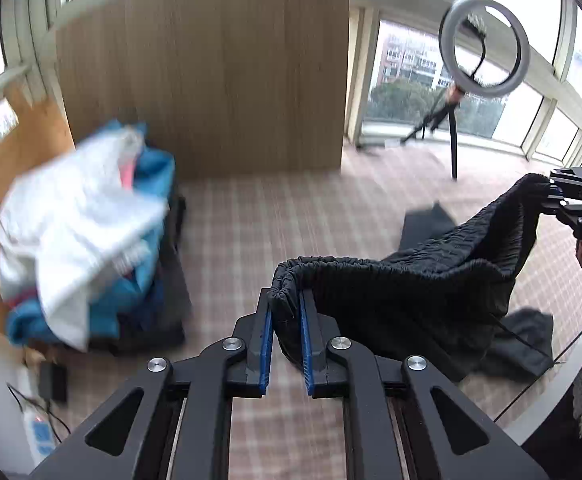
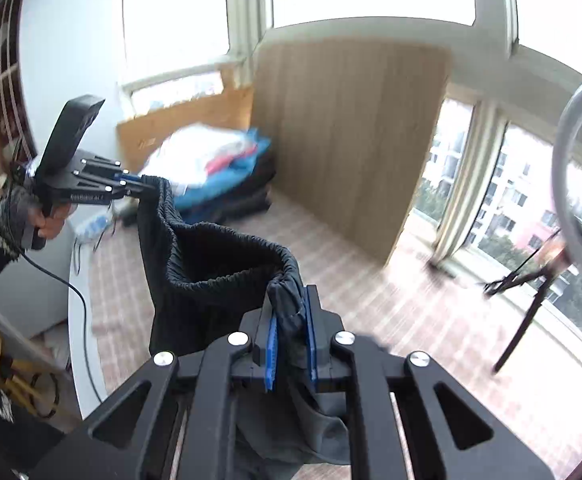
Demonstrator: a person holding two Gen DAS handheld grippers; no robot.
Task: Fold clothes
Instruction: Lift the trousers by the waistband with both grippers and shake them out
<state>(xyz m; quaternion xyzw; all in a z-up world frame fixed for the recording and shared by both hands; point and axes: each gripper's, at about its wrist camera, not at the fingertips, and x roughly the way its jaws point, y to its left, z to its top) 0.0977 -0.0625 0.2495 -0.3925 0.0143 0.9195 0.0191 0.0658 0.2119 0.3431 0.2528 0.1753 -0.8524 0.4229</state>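
Observation:
A dark ribbed garment with an elastic waistband hangs in the air between my two grippers. My left gripper is shut on one end of the waistband; it also shows in the right wrist view, held by a hand at the left. My right gripper is shut on the other end of the garment, and shows at the right edge of the left wrist view. The waistband sags open between them. The garment's lower part trails onto the checked cloth covering the table.
A blurred pile of white, blue and dark clothes lies at the far left of the table, also seen as a pile. A wooden panel stands behind. A ring light on a stand is at the right. A power strip lies low left.

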